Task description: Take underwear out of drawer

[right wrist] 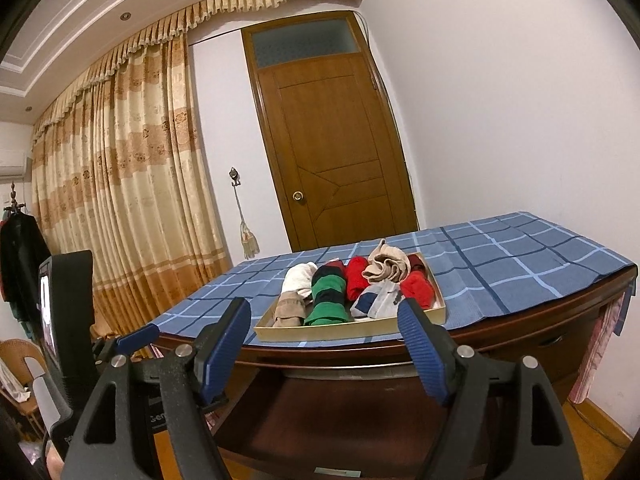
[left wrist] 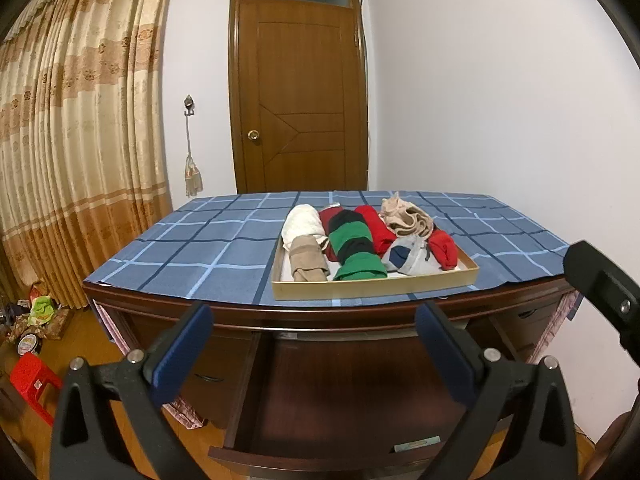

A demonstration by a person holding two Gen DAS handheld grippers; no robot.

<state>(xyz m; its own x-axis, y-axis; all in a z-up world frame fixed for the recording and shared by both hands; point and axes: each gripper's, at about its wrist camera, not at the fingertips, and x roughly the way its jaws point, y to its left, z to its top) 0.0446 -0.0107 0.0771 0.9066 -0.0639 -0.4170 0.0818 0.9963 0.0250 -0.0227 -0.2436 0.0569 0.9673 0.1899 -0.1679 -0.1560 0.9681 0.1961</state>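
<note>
Underwear (left wrist: 372, 240), rolled and folded, lies in a shallow wooden tray (left wrist: 372, 289) on the blue checked tablecloth (left wrist: 208, 240) near the desk's front edge. Below, the desk drawer (left wrist: 340, 392) stands pulled out. Left gripper (left wrist: 314, 354) and right gripper (right wrist: 324, 350) hover above the drawer, jaws spread, holding nothing.

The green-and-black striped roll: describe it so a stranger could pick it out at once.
On the blue checked tablecloth over the dark wooden desk sits a shallow tan tray of rolled garments. The green-and-black striped roll lies lengthwise near its middle, between a beige roll and red rolls. It alone has broad green and black bands.
</note>
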